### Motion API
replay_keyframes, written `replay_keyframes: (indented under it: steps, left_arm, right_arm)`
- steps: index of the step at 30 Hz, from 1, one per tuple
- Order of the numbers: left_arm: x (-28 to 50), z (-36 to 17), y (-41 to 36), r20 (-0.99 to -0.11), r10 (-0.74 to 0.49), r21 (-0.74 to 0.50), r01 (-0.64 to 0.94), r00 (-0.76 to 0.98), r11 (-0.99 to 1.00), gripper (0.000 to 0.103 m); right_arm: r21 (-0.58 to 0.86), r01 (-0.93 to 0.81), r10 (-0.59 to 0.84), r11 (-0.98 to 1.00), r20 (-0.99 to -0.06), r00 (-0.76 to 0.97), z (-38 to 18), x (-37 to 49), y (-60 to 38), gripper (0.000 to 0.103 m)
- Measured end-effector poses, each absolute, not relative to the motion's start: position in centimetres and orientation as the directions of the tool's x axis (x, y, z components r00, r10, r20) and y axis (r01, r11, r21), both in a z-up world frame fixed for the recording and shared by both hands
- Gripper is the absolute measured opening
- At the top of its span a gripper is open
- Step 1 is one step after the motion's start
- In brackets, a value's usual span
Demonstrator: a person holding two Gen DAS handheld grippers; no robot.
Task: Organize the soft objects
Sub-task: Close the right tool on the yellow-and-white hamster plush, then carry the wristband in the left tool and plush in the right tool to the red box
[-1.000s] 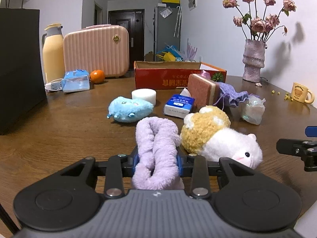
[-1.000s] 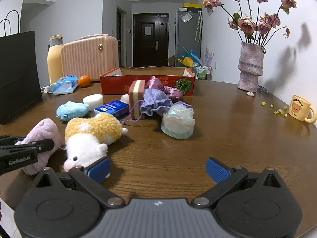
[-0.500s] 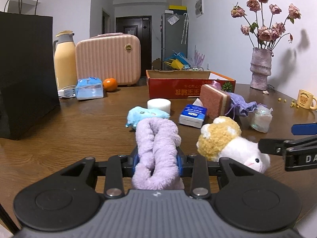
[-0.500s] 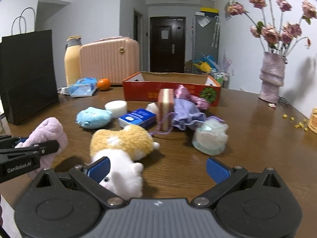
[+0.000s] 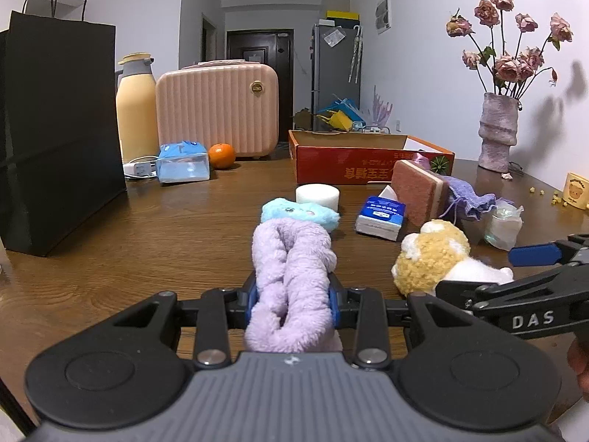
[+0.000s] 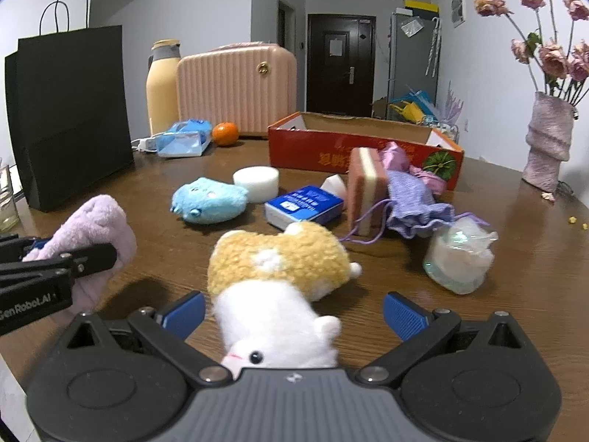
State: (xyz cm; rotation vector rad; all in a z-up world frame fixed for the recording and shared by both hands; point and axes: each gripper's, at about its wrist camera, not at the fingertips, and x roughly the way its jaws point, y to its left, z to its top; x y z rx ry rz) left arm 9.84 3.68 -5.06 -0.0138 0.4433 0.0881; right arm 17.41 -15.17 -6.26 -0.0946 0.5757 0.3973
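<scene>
My left gripper (image 5: 292, 298) is shut on a fluffy lilac cloth (image 5: 291, 276), held above the wooden table; the same lilac cloth (image 6: 95, 228) shows at the left of the right wrist view. A yellow and white hamster plush (image 6: 279, 280) lies on the table between the wide-apart blue pads of my right gripper (image 6: 292, 311), which is open and not pressing it. That hamster plush (image 5: 434, 254) sits right of the left gripper. A blue plush (image 6: 208, 200), white round sponge (image 6: 256, 180), pink sponge block (image 6: 364, 188) and purple drawstring pouch (image 6: 412, 202) lie further back.
A red cardboard box (image 6: 360, 143) stands open behind the pile. A blue tissue pack (image 6: 303, 206) and a crumpled plastic bag (image 6: 460, 258) lie among the toys. A black paper bag (image 6: 70, 110), yellow jug (image 6: 162, 84), pink case (image 6: 235, 84), orange (image 6: 225, 133) and vase (image 6: 548, 143) ring the table.
My right gripper has slid left until the hamster plush lies between its open pads. The left gripper kept its grip on the lilac cloth and shifted slightly, so the scene moved right in its view.
</scene>
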Motion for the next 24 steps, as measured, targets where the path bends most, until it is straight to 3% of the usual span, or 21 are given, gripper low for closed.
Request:
replay_keyframes:
  steps: [4,9,15,17,24]
  left_arm:
    - [9.9,-5.1,4.0,-0.431,0.087,0.005,-0.094,0.898,0.996,0.035]
    - [10.0,-5.2,4.1,-0.433,0.088,0.004,-0.095,0.897,0.995,0.035]
    - [10.1,-5.3,4.4,-0.438,0.088,0.000,-0.098,0.895,0.995,0.035]
    - [10.2,-5.3,4.4,-0.440,0.088,0.000,-0.098,0.894,0.995,0.035]
    - [10.2,-5.3,4.4,-0.439,0.089,0.000,-0.099,0.894,0.995,0.035]
  right_arm:
    - [0.022,-0.401,0.342,0.916,-0.565,0.750,-6.9,18.0,-14.4,0.101]
    - [0.037,-0.411,0.351,0.911,-0.593,0.725,-7.6,18.8,-13.9,0.089]
    - [0.047,-0.428,0.368,0.903,-0.598,0.712,-8.1,19.1,-13.7,0.067]
    - [0.052,-0.435,0.378,0.899,-0.594,0.710,-8.0,19.0,-13.8,0.056]
    - [0.045,-0.446,0.385,0.894,-0.587,0.712,-8.0,19.0,-13.8,0.054]
